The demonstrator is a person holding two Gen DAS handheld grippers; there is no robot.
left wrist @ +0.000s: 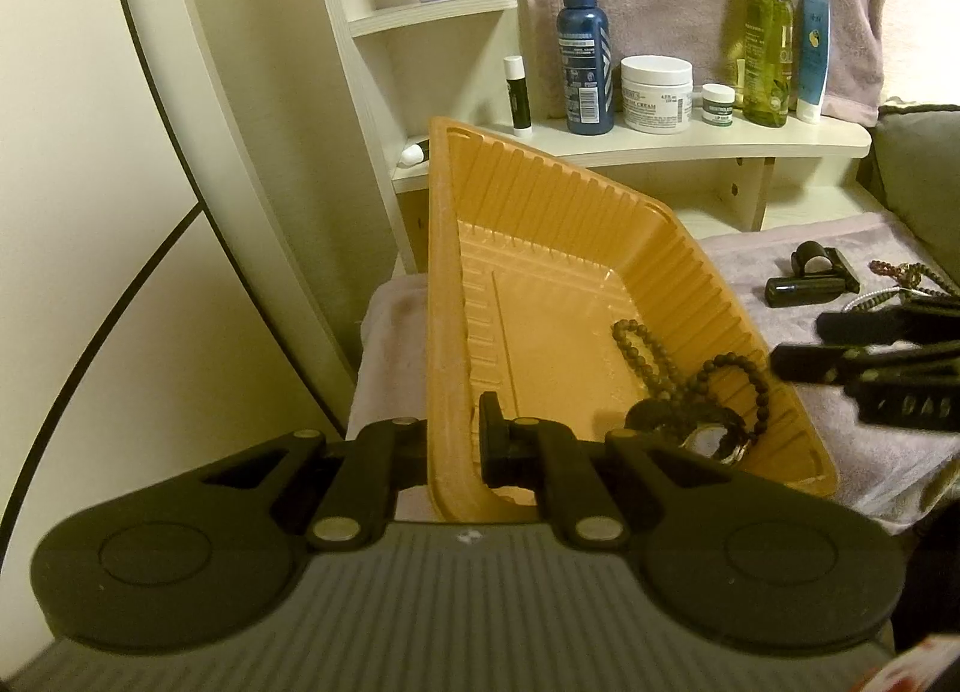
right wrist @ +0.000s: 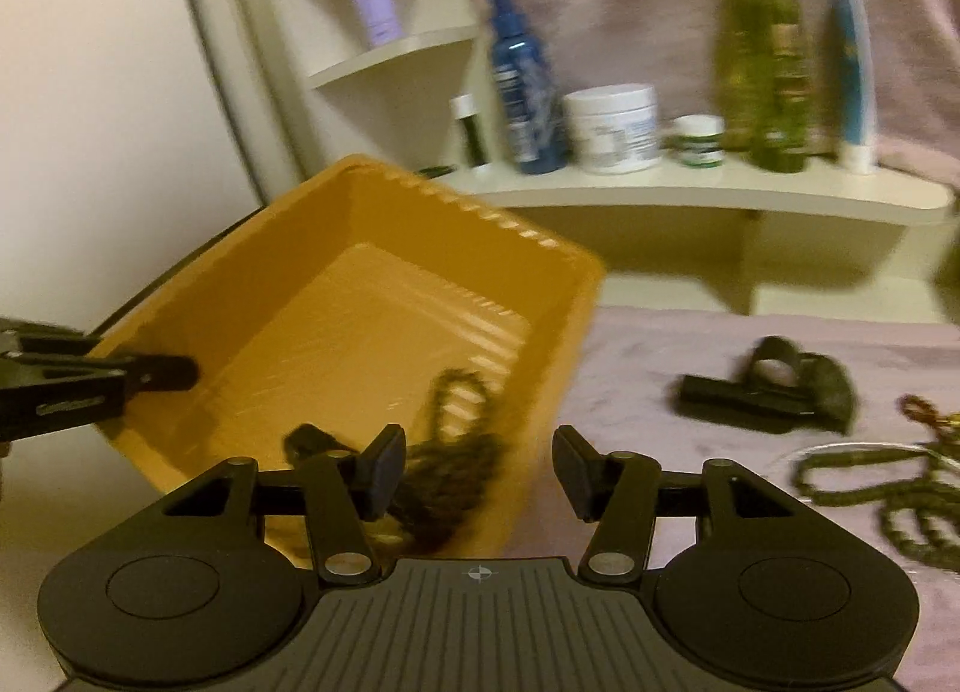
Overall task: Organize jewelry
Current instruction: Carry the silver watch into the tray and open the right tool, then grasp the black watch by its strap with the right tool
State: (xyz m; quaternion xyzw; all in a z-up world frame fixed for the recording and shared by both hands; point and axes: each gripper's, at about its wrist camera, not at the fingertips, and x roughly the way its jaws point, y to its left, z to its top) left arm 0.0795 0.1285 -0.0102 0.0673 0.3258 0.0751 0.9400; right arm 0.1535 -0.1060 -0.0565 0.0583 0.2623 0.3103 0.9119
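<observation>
The left gripper [left wrist: 454, 440] has its jaws clamped on the near wall of the orange tray [left wrist: 540, 248], holding it tipped so its ribbed floor faces the other hand; that tilt probably keeps the mouth open for dropping pieces in and lets them slide to the low corner. The tray is thin moulded plastic, glossy, with fluted sides. Just beyond the left jaws, in that low corner, lie a dark beaded bracelet [left wrist: 729, 374] and a wristwatch [left wrist: 714, 443] with a shiny face.

The right gripper [right wrist: 477, 473] has its jaws apart with nothing between them, just above the tray's right rim. To the right of those jaws, on the soft lilac towel [right wrist: 648, 356], more beaded strands [right wrist: 888, 488] wait, with a small black clip-like object [right wrist: 774, 386] farther off.
</observation>
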